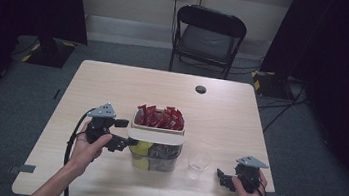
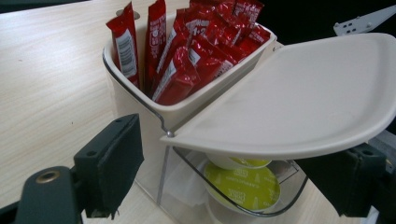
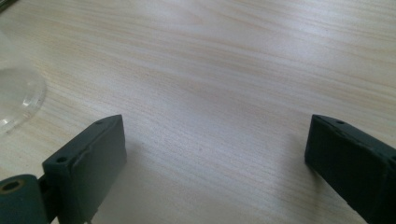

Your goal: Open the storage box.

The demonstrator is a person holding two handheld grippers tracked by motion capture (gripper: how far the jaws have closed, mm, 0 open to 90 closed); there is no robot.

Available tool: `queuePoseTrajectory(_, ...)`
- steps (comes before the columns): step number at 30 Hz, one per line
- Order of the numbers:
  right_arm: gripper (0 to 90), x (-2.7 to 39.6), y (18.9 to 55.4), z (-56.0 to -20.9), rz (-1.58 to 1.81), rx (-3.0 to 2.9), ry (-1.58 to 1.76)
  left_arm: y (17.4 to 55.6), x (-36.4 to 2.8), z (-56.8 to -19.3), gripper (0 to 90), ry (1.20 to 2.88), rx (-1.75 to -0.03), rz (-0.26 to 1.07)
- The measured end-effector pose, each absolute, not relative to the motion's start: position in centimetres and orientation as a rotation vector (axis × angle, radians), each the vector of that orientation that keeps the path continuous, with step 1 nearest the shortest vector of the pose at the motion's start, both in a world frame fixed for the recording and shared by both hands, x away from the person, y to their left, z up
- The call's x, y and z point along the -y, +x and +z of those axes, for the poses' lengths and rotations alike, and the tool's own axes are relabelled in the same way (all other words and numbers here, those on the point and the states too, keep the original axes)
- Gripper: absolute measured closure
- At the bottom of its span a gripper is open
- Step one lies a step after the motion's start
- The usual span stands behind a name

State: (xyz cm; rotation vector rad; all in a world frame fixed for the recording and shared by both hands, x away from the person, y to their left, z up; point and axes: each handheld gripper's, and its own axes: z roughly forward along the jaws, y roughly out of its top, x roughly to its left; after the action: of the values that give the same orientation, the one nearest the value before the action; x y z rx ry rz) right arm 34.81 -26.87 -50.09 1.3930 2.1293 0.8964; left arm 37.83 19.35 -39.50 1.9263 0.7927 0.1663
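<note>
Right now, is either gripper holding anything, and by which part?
Nothing is clamped. The left gripper straddles the clear plastic capsule container under its cream hinged lid; the right gripper is open over bare table.

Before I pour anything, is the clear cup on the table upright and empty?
Upright, apparently empty: the clear cup stands mouth-up on the table, and nothing shows inside it.

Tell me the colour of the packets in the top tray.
Red, with white label patches: the packets show best in the left gripper view.
</note>
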Motion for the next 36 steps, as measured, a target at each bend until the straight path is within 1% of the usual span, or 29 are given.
queuePoseTrajectory(25,5.0,26.9,34.8,-50.1,0.897,-2.13,1.393,39.5,-19.4,-38.0,15.4,1.916,-0.799,0.158)
queuePoseTrajectory(36,5.0,26.9,34.8,-50.1,0.897,-2.13,1.393,40.1,-19.6,-37.4,15.5,1.881,-0.811,0.164)
